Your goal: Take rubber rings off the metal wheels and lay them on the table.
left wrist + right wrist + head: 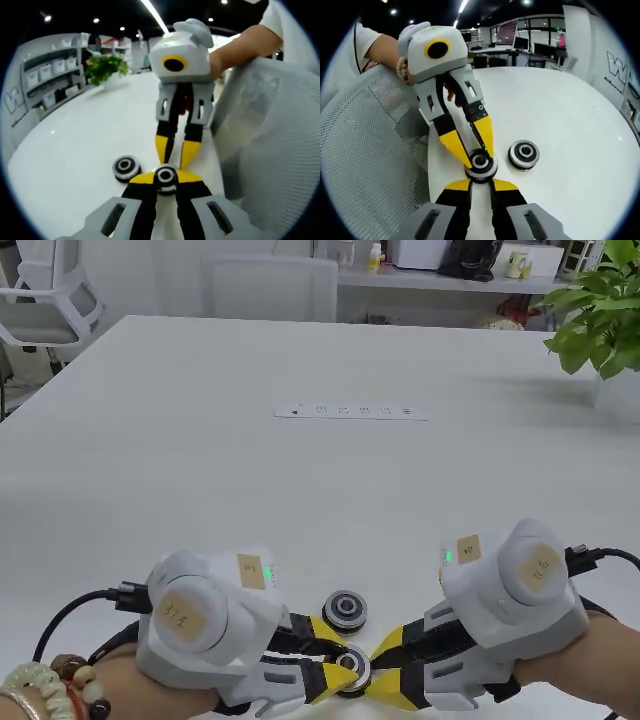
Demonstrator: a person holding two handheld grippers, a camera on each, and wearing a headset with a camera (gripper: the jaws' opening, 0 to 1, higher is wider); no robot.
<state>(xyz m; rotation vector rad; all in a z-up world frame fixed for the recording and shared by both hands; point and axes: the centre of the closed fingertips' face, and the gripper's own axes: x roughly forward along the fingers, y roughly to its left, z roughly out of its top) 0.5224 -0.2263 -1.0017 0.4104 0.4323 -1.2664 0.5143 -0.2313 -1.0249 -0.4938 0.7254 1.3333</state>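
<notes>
held wheel [481, 164]: small, round and metal, a shiny hub of concentric circles inside a dark rubber ring [470, 173]; it sits at the near edge of the tabletop [300, 480], and whether it rests there or is just raised is unclear.
left gripper [164, 176]: black jaws with yellow tips, closed against the two sides of the held wheel.
right gripper [481, 186]: jaws narrowed to a slit, tips at the wheel's rim from the opposite side; whether they pinch the ring cannot be told.
loose wheel [523, 154]: same build, ring on, lying flat just beside the held one, apart from both grippers.
tabletop: smooth matt white, with a flush socket strip [350, 412] mid-surface.
partly hidden: in the head view, yellow tips cover much of the held wheel.
cut off: leafy plant [595, 310] at the frame edge; white mesh chair back [270, 150].
</notes>
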